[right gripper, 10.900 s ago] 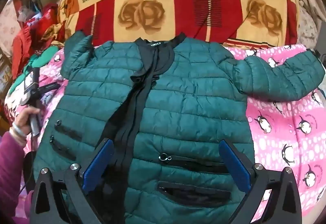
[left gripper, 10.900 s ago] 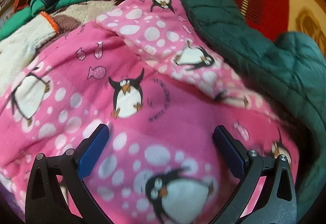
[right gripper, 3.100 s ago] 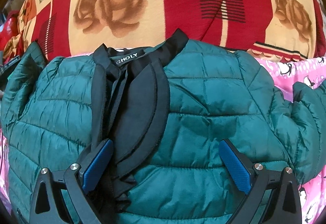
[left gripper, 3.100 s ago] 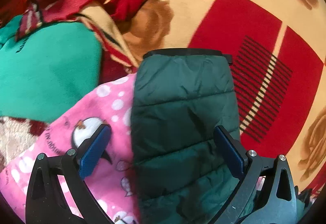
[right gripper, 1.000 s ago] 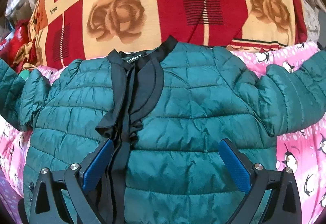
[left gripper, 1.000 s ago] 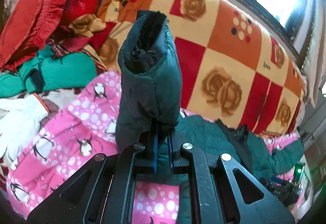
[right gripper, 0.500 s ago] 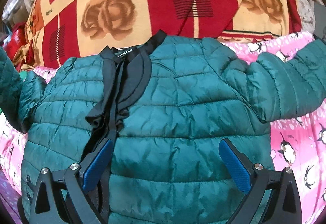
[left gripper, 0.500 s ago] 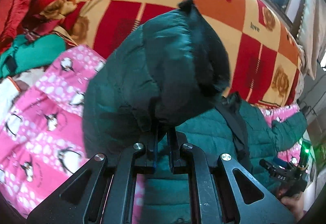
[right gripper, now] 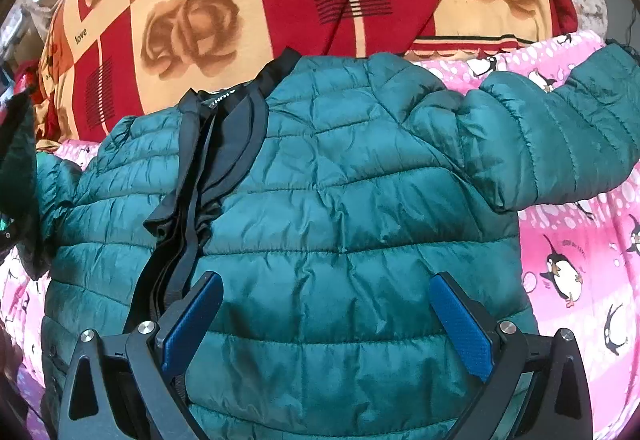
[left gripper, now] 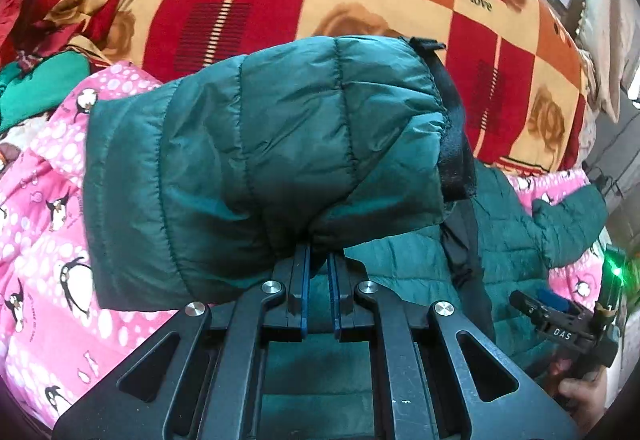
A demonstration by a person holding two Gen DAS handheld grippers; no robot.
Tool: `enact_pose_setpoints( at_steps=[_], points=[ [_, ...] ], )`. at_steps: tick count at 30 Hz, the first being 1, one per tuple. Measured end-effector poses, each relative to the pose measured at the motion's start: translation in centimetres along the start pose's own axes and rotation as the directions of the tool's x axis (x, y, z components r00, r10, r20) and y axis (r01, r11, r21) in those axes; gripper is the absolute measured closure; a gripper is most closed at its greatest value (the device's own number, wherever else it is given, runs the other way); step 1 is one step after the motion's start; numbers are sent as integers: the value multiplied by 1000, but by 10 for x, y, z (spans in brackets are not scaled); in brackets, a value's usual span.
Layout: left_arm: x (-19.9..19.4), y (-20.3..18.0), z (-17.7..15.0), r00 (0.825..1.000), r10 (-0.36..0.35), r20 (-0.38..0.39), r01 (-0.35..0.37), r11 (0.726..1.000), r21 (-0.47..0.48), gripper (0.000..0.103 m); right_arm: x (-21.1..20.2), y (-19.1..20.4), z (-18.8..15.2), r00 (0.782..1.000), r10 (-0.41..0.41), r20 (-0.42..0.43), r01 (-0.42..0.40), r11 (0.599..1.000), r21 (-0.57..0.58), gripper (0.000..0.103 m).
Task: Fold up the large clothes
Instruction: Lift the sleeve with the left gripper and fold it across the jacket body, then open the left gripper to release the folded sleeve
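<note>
Green sleeve (left gripper: 260, 144) hides left gripper (left gripper: 319, 260) fingers' tips; grip unclear.

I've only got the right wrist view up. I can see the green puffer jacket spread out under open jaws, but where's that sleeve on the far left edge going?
Observer: The left gripper is shut on that sleeve, which bunches up in front of its camera, raised off the pink penguin blanket.
Operator: Which end of the sleeve is showing?
Observer: The black-trimmed cuff sits at the right of the bunched sleeve, toward the jacket body.
Operator: Can you see my right gripper from that side?
Observer: Yes, the right gripper shows low at the right of the left wrist view, over the jacket, with a green light glowing on the rig behind it.
</note>
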State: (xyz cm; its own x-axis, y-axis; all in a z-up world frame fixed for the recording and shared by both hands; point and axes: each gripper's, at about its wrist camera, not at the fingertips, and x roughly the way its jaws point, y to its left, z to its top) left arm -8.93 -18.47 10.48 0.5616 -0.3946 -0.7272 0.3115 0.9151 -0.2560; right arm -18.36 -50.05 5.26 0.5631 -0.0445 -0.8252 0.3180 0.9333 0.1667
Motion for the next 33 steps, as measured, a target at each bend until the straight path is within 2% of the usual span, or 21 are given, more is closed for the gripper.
enact_pose_setpoints(
  at_steps=[18, 24, 33],
  points=[
    [42, -66, -20, 992, -38, -121, 52, 992, 113, 96, -6, -20, 0, 1000, -1, 10, 1, 999, 41, 0],
    [62, -76, -29, 985, -30, -168, 52, 990, 130, 96, 1, -23, -3, 1000, 0, -2, 0, 999, 45, 0],
    [69, -80, -32, 984, -14, -175, 40, 988, 146, 96, 12, -20, -6, 999, -17, -32, 18, 1000, 25, 0]
  ],
)
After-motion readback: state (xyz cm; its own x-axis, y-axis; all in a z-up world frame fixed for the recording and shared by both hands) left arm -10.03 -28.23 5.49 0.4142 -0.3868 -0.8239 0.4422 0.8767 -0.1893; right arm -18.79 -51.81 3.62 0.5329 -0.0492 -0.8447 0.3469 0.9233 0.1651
